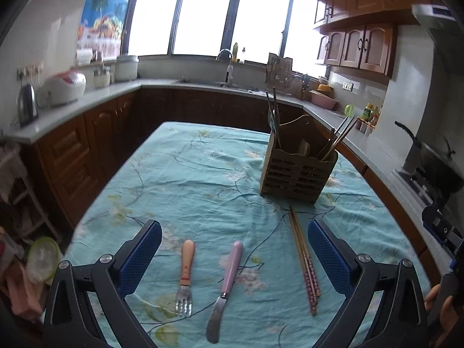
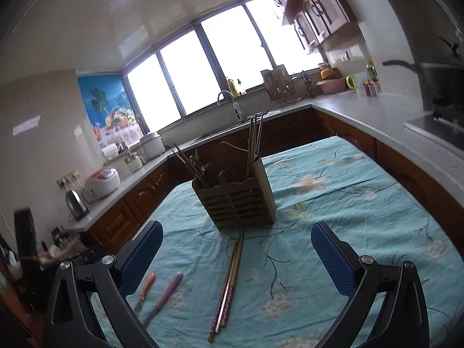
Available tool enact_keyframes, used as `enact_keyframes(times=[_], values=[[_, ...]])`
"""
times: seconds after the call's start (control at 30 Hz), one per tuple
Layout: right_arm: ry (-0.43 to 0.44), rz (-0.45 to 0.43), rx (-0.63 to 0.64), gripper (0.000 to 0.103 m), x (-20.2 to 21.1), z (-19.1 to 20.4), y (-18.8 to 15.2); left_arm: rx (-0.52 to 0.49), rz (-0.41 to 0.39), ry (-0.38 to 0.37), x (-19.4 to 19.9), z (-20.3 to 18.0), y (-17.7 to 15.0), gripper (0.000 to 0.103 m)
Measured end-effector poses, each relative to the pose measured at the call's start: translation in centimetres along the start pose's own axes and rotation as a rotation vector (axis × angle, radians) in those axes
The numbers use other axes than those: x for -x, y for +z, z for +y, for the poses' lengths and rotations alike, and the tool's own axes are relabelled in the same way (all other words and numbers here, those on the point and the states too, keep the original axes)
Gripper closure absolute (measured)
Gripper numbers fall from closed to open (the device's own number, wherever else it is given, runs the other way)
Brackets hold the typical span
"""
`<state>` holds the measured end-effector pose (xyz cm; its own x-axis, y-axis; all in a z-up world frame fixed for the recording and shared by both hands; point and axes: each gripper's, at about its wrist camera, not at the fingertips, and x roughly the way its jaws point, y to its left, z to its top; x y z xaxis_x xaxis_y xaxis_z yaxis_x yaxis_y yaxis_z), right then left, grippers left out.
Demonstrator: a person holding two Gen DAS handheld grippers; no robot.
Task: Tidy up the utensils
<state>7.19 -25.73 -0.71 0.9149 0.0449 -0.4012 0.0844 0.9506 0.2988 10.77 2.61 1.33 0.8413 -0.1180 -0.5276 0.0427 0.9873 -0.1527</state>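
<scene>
Worktop (image 1: 203, 174) under a teal floral cloth. One slatted wooden caddy (image 1: 295, 174) stands on it, several chopsticks and utensils upright inside, exact count unclear. Lying loose in front of it: one pair of chopsticks (image 1: 304, 261), one pink-handled knife (image 1: 226, 284), one wood-handled fork (image 1: 185, 275). Left tool (image 1: 235, 249) and right tool (image 2: 236, 249) both gape wide, empty, above the cloth.

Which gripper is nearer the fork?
Left. The left gripper frames the fork between its open fingers; the right gripper is over the chopsticks, farther away.
</scene>
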Motion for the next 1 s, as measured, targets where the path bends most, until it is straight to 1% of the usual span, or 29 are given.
enact_keyframes(times=[0.13, 0.3, 0.4, 0.5, 0.57, 0.63, 0.7, 0.8, 0.87, 1.0], values=[[-0.015, 0.014, 0.047, 0.0, 0.4, 0.6, -1.1, -0.035, -0.016, 0.029, 0.7, -0.6, -0.9, 0.001], [-0.038, 0.015, 0.082, 0.0, 0.8, 0.8, -1.8, -0.096, -0.08, 0.091, 1.8, -1.5, -1.0, 0.001], [-0.059, -0.011, 0.133, 0.0, 1.4, 1.4, -1.4, -0.11, -0.106, 0.083, 2.5, -1.8, -0.6, 0.001], [-0.068, -0.063, 0.197, 0.0, 2.4, 2.5, -0.1, -0.117, -0.12, 0.089, 2.9, -2.2, -0.1, 0.001], [-0.076, -0.102, 0.23, 0.0, 3.1, 3.2, 0.8, -0.125, -0.13, 0.097, 2.8, -2.3, -0.5, 0.001], [-0.076, -0.127, 0.246, 0.0, 3.4, 3.6, 0.9, -0.128, -0.141, 0.116, 2.5, -2.5, -1.1, 0.001], [-0.085, -0.137, 0.253, 0.0, 3.2, 3.8, 0.6, -0.131, -0.14, 0.126, 2.1, -2.5, -1.6, 0.001], [-0.073, -0.136, 0.245, 0.0, 2.8, 3.8, -0.2, -0.129, -0.149, 0.134, 1.6, -2.6, -2.5, 0.001], [-0.074, -0.137, 0.251, 0.0, 2.4, 3.7, -1.3, -0.13, -0.157, 0.142, 1.5, -2.6, -2.9, 0.001], [-0.072, -0.118, 0.256, 0.0, 1.5, 3.6, -2.4, -0.132, -0.166, 0.146, 1.2, -2.5, -3.2, 0.001]])
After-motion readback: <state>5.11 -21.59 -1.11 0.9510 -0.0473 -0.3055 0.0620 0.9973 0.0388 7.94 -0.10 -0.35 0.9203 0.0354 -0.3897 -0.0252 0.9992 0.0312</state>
